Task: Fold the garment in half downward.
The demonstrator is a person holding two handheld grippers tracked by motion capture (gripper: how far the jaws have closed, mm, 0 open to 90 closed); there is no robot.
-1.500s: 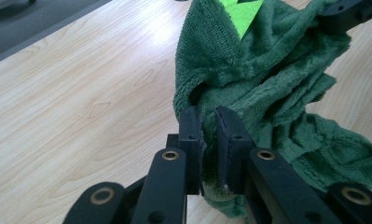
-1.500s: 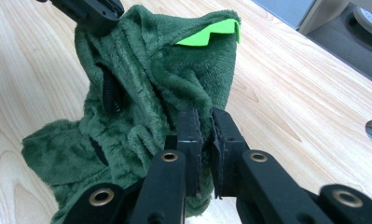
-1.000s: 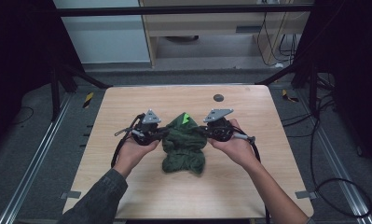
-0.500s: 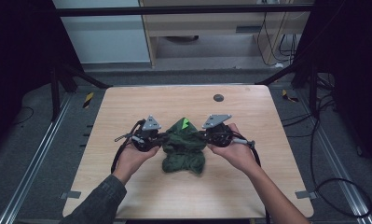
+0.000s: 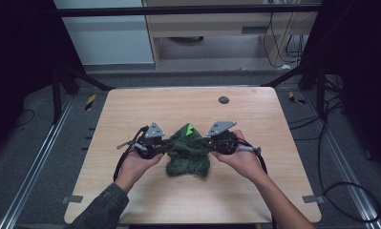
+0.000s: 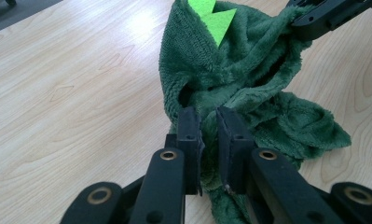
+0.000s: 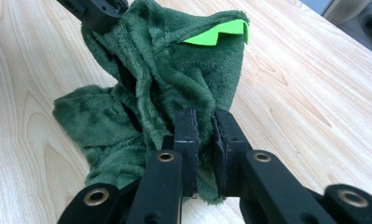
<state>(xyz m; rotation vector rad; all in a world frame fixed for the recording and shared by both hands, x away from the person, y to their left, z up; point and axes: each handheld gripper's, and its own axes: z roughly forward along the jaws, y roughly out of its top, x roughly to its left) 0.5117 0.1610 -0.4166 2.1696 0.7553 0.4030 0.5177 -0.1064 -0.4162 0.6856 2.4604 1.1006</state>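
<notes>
Green plush garment (image 5: 188, 152), bunched up near the middle of the wooden table (image 5: 131, 109), pinched from both sides at once. Left gripper (image 6: 207, 122) clamped tight on a fold of the fleece, jaws nearly together with pile squeezed between the pads. Right gripper (image 7: 203, 125) likewise closed on a thick ridge of cloth at the opposite side. Bright lime-green spikes (image 6: 214, 16) poking up at the far edge, lower part of the fabric slumped on the tabletop in a loose heap. Both hands low, close in on either flank.

Risks from here, as a judgement: only a thin pinch of fluffy pile in each grip, so likely to slip free under a sharp pull apart. Uneven lifting, one side ahead of the other, apt to twist the bundle rather than open it. Hidden layers possibly caught together in one bite, leaving the cloth tangled instead of spread.
</notes>
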